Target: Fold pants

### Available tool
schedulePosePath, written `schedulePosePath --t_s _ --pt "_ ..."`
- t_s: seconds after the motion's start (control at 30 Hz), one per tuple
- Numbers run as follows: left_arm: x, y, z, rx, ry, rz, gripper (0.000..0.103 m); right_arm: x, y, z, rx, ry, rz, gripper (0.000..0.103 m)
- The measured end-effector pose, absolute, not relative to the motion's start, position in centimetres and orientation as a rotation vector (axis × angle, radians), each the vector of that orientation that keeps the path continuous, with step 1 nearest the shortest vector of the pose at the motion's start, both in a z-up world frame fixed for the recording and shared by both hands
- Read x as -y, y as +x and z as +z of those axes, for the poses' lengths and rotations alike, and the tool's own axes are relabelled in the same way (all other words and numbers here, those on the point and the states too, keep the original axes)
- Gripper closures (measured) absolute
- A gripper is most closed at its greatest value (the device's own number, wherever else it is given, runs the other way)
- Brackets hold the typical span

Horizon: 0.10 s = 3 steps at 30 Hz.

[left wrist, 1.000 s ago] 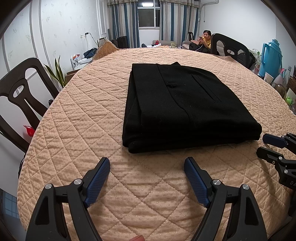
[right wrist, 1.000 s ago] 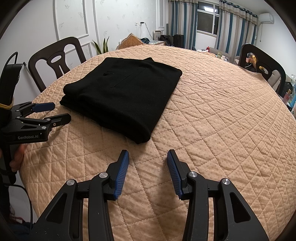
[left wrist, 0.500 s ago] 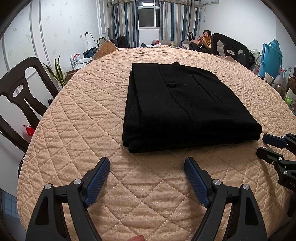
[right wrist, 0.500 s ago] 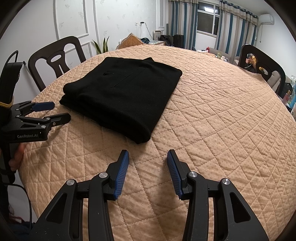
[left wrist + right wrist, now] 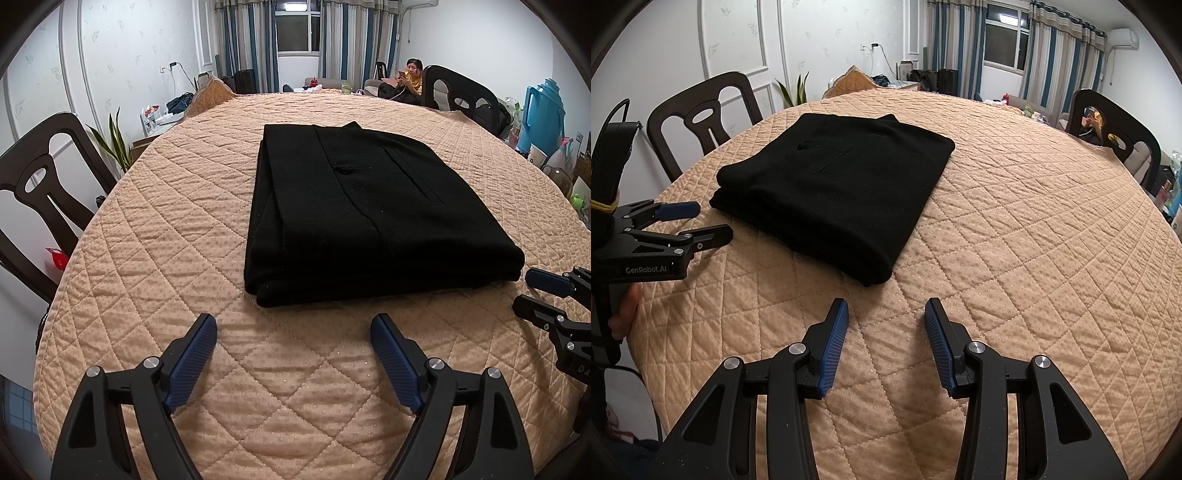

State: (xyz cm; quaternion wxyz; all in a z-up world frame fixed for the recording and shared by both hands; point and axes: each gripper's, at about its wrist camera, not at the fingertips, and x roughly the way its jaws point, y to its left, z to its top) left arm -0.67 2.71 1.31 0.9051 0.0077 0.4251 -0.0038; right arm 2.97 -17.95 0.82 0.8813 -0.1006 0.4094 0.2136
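Pants [image 5: 369,221] folded flat on quilted table [image 5: 166,229] — untouched

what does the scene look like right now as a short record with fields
garment: black pants, folded into a flat stacked rectangle
surface: round table under a quilted tan cover
left gripper: jaws opening, nothing between the fingers, over bare cover in front of the pants
right gripper: open, empty, in front of the pants' near corner
contact: neither gripper touches the pants
chairs: dark wooden chair at the table's edge, another on the far side
background: person seated beyond the table
task state: pants look fully folded
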Motion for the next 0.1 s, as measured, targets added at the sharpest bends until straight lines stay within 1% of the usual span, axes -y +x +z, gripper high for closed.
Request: schedulePosePath --t_s 0.1 --pt "-2.69 -0.37 1.28 -0.881 0.016 -0.006 0.014 17.95 2.96 0.82 -0.853 -0.209 0.445 0.059"
